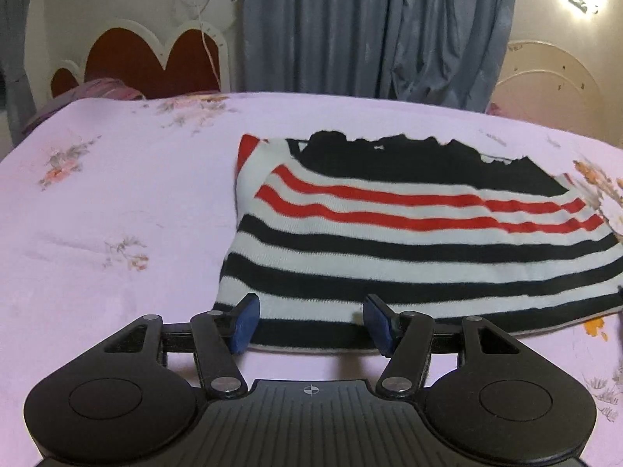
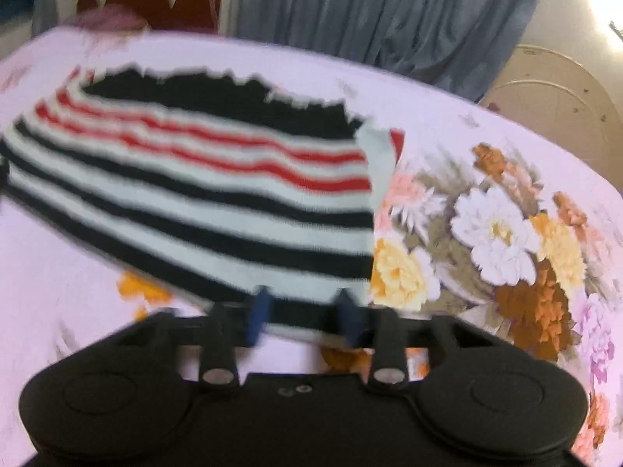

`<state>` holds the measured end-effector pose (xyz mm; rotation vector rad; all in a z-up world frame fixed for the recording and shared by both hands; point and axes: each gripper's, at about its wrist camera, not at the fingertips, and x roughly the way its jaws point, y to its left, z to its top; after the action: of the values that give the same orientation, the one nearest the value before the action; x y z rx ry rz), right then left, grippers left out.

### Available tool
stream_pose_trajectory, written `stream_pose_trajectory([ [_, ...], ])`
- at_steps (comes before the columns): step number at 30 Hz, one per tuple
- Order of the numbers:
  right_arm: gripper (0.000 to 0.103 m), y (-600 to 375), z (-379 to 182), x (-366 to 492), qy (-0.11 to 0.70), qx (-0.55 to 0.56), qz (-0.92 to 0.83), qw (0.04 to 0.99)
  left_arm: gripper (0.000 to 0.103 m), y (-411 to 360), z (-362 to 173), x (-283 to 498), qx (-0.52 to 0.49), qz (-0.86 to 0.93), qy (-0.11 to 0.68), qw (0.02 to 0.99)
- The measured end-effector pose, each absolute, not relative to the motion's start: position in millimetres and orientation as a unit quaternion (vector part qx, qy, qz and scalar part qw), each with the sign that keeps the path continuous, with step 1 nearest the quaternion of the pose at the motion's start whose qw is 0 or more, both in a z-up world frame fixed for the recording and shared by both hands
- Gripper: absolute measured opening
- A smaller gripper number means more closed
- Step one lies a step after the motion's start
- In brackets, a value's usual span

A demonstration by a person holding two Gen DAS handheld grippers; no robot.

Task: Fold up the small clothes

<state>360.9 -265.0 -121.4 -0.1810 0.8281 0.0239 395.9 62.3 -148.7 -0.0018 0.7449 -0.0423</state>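
A: Where's the garment?

B: Striped sweater [image 1: 409,241] lies flat on the bed [image 1: 117,202], folded into a rough rectangle. Black band along its far side, two red stripes next, black-and-white stripes down to the near hem. It sits toward the bed's right half in the left wrist view; pink floral sheet bare toward the left edge.

A: Left gripper?

B: Left gripper [image 1: 309,327] is over the sweater's near hem, by its left corner. Fingers [image 1: 245,325] stand apart, medium gap, hem visible between them, pads not pressing on it.

A: Right one?

B: Right gripper [image 2: 305,317] is at the hem's right corner, close to the big flower print [image 2: 490,233]. View is blurred. Blue fingers [image 2: 260,317] have a strip of hem between them with a gap showing; can't tell whether the pads pinch the cloth.

A: Background?

B: Grey-blue curtain [image 1: 370,27] beyond the far edge, red-and-white headboard [image 1: 152,58] at the far left corner.
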Motion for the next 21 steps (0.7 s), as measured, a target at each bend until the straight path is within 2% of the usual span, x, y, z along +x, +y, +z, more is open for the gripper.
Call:
stream_pose_trajectory([
  [6, 0.01, -274.3, -132.8, 364.9, 0.432, -0.074, 0.002, 0.899, 0.059, 59.6, -154.7, 396.2, 0.001, -0.014, 0.371, 0.928],
  [9, 0.014, -276.6, -130.6, 361.4, 0.425, -0.069, -0.004, 0.902, 0.059, 60.6, -160.7, 395.3, 0.002, -0.015, 0.372, 0.928],
  [21, 0.015, -276.9, -140.0, 360.0, 0.431, -0.071, -0.006, 0.899, 0.059, 59.1, -160.2, 396.4, 0.011, -0.018, 0.379, 0.925],
])
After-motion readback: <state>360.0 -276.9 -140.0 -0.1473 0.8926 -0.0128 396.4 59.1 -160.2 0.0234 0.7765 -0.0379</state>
